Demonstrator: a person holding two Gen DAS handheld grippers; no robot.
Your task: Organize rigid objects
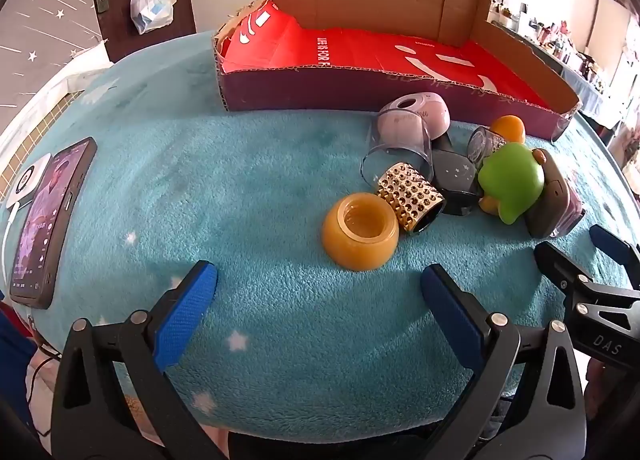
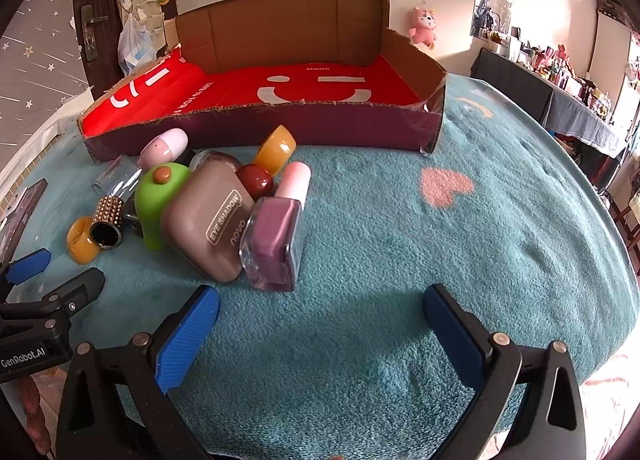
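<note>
Right wrist view: both tools, right tool [image 2: 320, 324] and left tool [image 1: 318, 292], hang with jaws wide apart, empty, above the teal blanket [image 2: 440, 260]. Cosmetics pile [image 2: 224, 212] lies before the cardboard box [image 2: 280, 124], touching neither tool.

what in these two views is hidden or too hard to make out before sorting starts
- Left wrist view: eye shadow case mostly hidden behind the green toy.
- Right wrist view: phone cut off by the left edge.
- Both views: shelf clutter at far right too small to identify.
- Left wrist view: cardboard box floor partly hidden by its near wall.
</note>
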